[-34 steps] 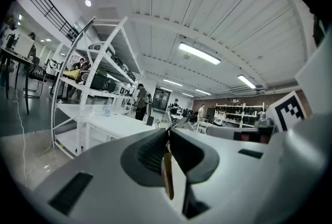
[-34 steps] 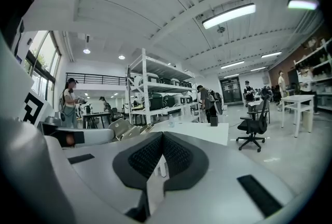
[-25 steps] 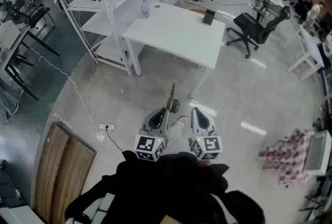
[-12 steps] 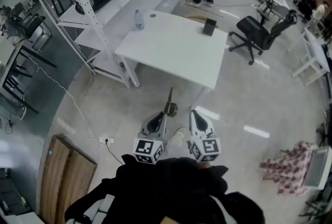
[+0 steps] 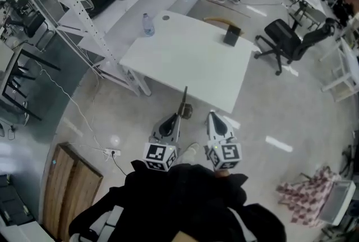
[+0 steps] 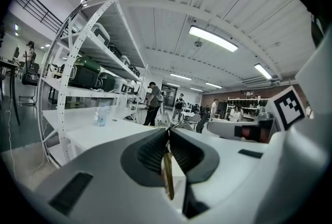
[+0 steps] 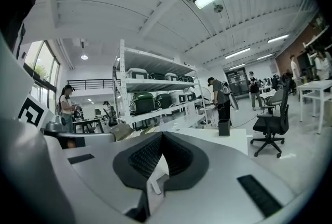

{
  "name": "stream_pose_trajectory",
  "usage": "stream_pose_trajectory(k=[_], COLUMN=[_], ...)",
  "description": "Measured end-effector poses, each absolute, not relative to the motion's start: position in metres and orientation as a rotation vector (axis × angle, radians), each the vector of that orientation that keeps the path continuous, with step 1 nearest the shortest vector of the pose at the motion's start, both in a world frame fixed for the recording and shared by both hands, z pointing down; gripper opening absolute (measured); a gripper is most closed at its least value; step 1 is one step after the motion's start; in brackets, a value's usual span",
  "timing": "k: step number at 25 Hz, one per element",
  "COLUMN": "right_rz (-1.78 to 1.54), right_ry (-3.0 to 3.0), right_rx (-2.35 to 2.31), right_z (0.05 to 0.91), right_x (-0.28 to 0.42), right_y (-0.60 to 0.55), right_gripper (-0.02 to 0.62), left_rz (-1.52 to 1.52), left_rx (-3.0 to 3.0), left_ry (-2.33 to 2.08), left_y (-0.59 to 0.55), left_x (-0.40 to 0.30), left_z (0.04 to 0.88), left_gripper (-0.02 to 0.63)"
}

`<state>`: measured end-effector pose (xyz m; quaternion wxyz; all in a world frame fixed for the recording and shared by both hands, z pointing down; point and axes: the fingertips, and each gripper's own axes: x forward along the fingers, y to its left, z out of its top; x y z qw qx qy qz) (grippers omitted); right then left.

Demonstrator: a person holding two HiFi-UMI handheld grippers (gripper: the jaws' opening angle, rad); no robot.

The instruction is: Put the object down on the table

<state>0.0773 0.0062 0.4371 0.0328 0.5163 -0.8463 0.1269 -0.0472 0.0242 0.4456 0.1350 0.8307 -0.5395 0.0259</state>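
Left claw (image 5: 175, 117) is clamped on the object (image 5: 184, 102), a thin, dark olive stick with a rounded lump close to the jaws. Its long axis runs straight ahead of that claw, up the frame, and its tip overlaps the near edge of the white table (image 5: 190, 50) at upper middle. I judge the coming move is forward, then down. Right claw (image 5: 213, 117), just beside the left, is pressed together on nothing.
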Motion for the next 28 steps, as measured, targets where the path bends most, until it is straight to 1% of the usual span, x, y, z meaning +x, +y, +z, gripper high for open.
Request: stream_pose_trajectory(k=[10, 21, 28], right_rz=[0.409, 0.501, 0.546], right_ry=[-2.650, -2.631, -2.566], right_rx=[1.522, 1.471, 1.482], right_z=[0.446, 0.471, 0.486], right_x=[0.086, 0.081, 0.070], right_y=[-0.071, -0.093, -0.123], right_gripper=[0.002, 0.002, 0.002], left_rz=[0.124, 0.200, 0.259], left_rx=[2.388, 2.372, 2.371], left_ry=[-1.621, -1.642, -1.599], left_y=[-0.050, -0.073, -0.111], left_x=[-0.042, -0.046, -0.056], left_z=[0.453, 0.468, 0.480], left_gripper=[0.025, 0.025, 0.025])
